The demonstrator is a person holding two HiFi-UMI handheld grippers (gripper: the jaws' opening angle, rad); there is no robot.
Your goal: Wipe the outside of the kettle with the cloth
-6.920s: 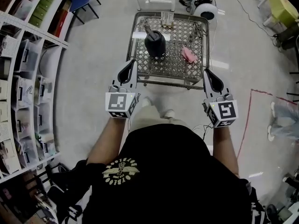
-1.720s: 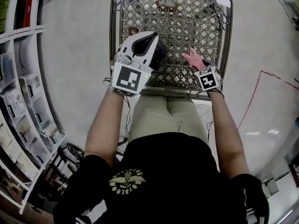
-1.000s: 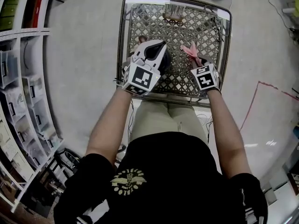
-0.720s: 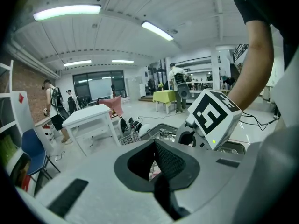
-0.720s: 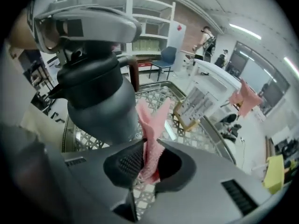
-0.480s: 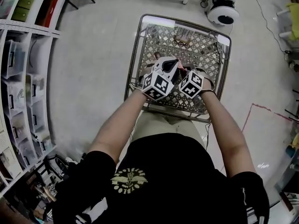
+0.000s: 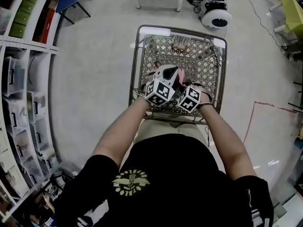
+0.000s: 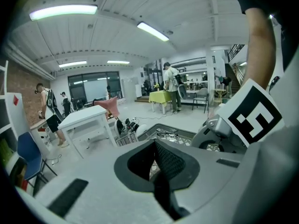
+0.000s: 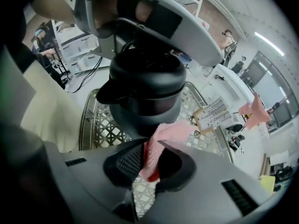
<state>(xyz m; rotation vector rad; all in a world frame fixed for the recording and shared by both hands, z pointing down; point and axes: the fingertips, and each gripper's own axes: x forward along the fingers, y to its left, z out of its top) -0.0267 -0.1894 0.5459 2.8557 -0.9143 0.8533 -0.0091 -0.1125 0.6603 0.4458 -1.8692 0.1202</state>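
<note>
1. Right hand-held gripper is clenched on one end of a soft pink cloth. The loose end flops out toward the rounded black lidded kettle.
2. Biggest worry imo: that's a pretty small bite of cloth. Rubbing it along the kettle wall could drag it out of the jaws, or the dangling bit could catch in the holes underneath.
3. Second worry: a hard sideways push might slide or tip the kettle, since I can't tell how firmly it's being steadied.
4. Position-wise, the kettle stands upright right in front of the right jaws. The cloth's free end looks like it's touching the lower body.
5. Left hand-held gripper has its jaws drawn together, with nothing showing between them in its own view. In the right gripper view it lies across the kettle's top, but I can't tell if it touches.
6. Everything sits on a silver metal lattice tabletop.
</note>
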